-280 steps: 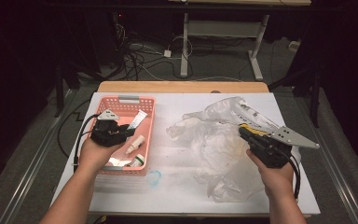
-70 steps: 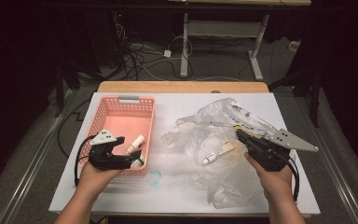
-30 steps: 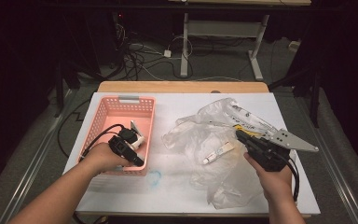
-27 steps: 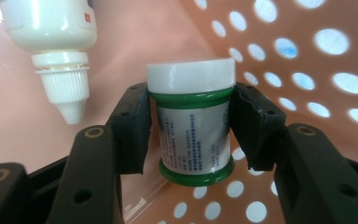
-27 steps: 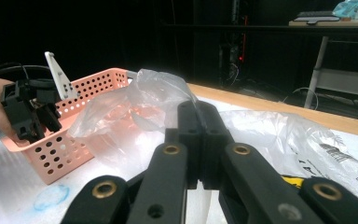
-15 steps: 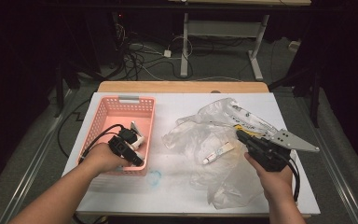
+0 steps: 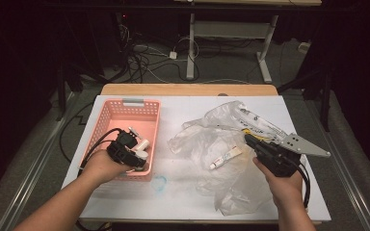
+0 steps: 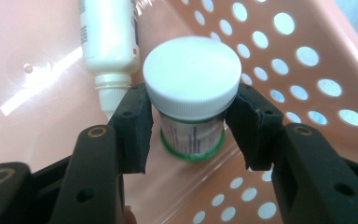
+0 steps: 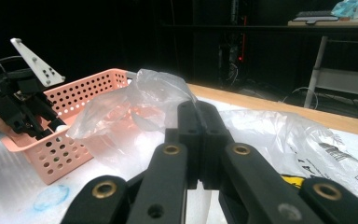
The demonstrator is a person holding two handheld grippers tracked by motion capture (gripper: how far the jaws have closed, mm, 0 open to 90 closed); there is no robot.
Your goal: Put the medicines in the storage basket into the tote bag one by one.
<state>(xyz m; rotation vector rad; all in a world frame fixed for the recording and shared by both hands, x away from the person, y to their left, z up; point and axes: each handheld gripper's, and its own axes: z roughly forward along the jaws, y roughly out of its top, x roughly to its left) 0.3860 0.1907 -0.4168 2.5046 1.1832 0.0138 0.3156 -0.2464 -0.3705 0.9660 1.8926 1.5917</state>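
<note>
Progress looked roughly halfway: left tongs (image 8: pixel 189 122) clamped the white-capped jar (image 8: pixel 192 95) at the basket's (image 7: pixel 110 118) 5 o'clock corner, right tongs (image 9: pixel 200 140) pressed together, one tube (image 7: pixel 225 158) already on the plastic bag (image 7: pixel 207 139).

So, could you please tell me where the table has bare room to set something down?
Free: the white table strip between the pink basket and the plastic bag, and the near edge around the blue smudge. Crowded: the bag's side, with the small tube, and the basket's near end.
</note>
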